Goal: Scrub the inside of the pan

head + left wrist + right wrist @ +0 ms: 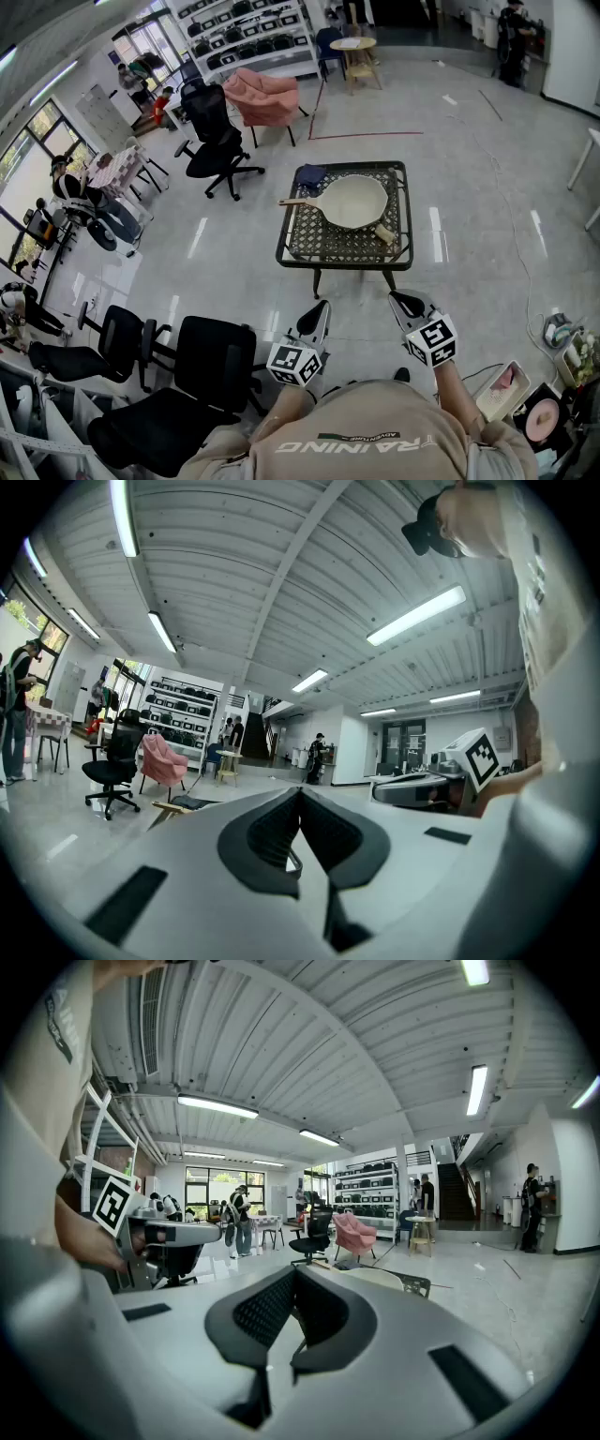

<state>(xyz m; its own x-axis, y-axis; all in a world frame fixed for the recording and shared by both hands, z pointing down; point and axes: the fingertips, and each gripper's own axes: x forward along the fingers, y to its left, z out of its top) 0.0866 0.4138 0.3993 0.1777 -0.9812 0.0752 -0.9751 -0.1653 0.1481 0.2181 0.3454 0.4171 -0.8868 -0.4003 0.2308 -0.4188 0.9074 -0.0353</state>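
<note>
The pan (354,201) is cream-coloured and lies upright on the black lattice table (323,246), with its wooden handle (296,201) pointing toward the table's left edge. A small tan pad (383,234) lies on the table just beside the pan's near rim, and a dark blue cloth (309,175) lies at the far left corner, near the handle. Both grippers are held well short of the table, in front of the person's chest and well apart from the pan. The left gripper (319,314) has its jaws brought together at the tips with nothing between them. The right gripper (405,302) has its jaws fully closed and is likewise empty. In the right gripper view, the pan (373,1277) shows just beyond the closed jaw tips. A black office chair (214,141) and a pink armchair (265,97) stand on the floor beyond the table.
</note>
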